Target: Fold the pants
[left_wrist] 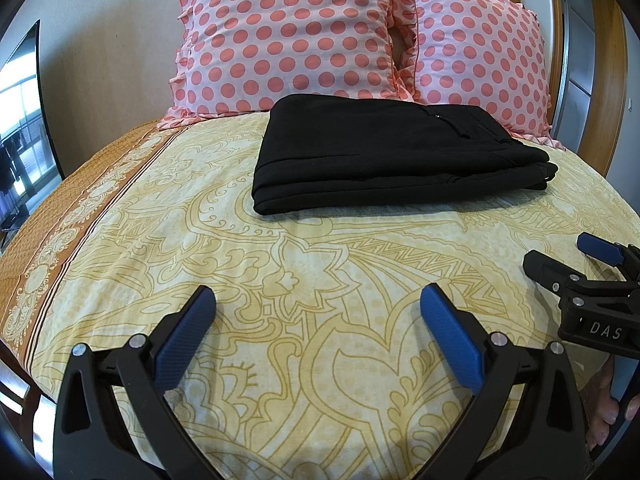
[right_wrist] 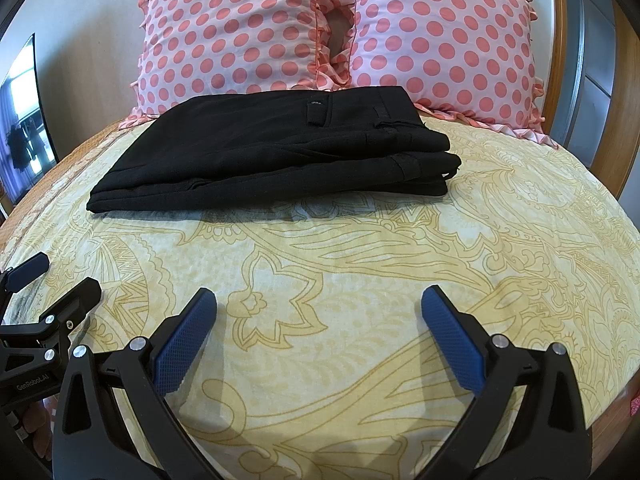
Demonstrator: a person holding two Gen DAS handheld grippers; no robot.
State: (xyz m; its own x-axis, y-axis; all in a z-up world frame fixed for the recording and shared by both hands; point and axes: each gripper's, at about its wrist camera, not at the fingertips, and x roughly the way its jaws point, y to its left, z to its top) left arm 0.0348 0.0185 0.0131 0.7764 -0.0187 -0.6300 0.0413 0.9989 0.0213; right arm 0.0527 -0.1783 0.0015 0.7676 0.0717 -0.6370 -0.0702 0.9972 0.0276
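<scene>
Yellow cotton with a paisley and flower print covers the bed, and a darker orange border band runs along its left side. At the far end two pink pillows with coral polka dots and ruffled edges lean side by side against a pale wall, with a wooden headboard frame curving up on the right. A dark television screen stands at the far left, reflecting a window.

One pair of black pants lies folded into a flat, layered stack on the sheet, just in front of the pillows and well apart from both tools; a belt loop and waistband show on its right part.

Two grippers are in view. The left gripper hovers over the near sheet with its blue textured pads spread wide, holding nothing. The right gripper is likewise spread apart and empty, just beside the left one. White lettering "DAS" shows on the right gripper's body in the left wrist view, and "GenRoboLAI" on the left gripper's body in the right wrist view.
</scene>
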